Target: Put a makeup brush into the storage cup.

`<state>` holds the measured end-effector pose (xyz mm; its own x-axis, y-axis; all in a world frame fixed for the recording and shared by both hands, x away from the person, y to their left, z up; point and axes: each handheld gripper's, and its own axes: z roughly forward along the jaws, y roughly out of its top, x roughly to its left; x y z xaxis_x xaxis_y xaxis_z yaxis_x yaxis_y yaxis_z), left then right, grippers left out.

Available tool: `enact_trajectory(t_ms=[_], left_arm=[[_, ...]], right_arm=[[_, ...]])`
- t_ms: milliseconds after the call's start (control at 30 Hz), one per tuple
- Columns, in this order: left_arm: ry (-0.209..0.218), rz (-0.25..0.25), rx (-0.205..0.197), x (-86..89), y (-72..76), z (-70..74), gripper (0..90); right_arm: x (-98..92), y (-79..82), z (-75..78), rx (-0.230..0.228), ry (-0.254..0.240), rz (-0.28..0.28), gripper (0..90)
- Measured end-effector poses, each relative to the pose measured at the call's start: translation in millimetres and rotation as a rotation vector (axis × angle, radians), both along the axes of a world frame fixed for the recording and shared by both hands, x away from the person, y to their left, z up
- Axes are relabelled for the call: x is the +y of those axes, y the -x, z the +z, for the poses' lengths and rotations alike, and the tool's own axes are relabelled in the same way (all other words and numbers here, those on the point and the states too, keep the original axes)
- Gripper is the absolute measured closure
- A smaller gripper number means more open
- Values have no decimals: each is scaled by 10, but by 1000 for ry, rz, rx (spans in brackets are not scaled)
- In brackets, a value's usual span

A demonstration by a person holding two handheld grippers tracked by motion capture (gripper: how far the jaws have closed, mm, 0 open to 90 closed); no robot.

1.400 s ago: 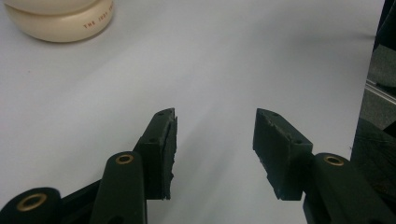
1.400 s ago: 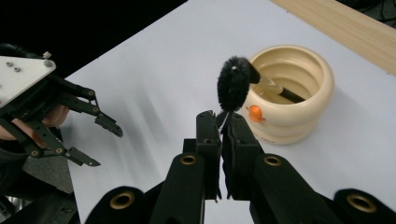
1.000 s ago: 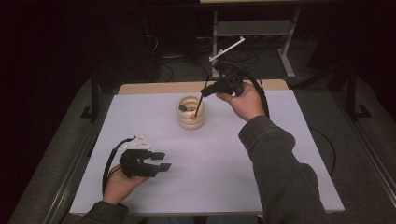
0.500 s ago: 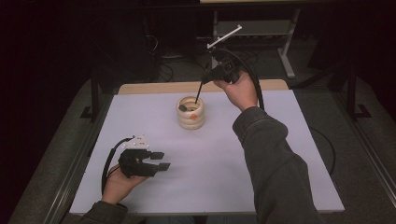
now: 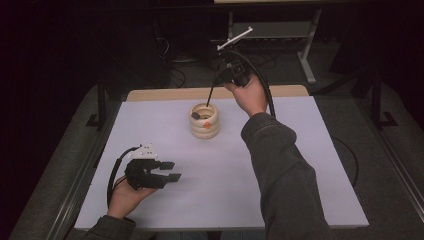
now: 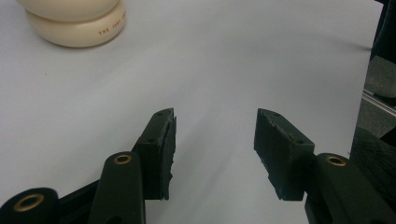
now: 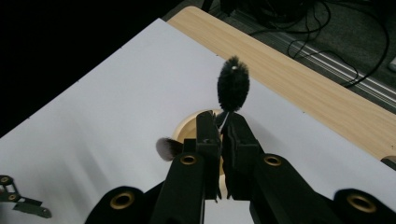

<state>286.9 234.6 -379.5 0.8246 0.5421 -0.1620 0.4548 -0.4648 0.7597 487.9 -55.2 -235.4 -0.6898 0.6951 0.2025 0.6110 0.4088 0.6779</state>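
Right gripper [image 7: 223, 122] jaws pinching a thin black brush [image 7: 233, 88] with fluffy tip

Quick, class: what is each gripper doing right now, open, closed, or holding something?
Left gripper: open, nothing between its jaws, low over the white table.
Right gripper: closed on a thin black brush above the cream holder.

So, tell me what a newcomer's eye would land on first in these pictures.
First, the right gripper raised over the table's far edge, shut on a thin black-bristled brush whose stem runs down toward the cream ribbed ceramic holder at the middle of the white table. Next, the left gripper resting low at the near left, jaws open with nothing between them.
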Motion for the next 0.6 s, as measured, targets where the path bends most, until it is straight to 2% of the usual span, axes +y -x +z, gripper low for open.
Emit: enact_trajectory(t_ms=[167,433,600], left_arm=[[-1,0,1,0,0,-1,476],[0,8,0,11,-10,-4,443],[-7,12,1,3,-9,-10,435]], right_arm=[[50,-23,-60,-2,20,-6,846],[67,-40,-159,-13,9,-5,846],[71,-49,-200,3,-4,-18,847]])
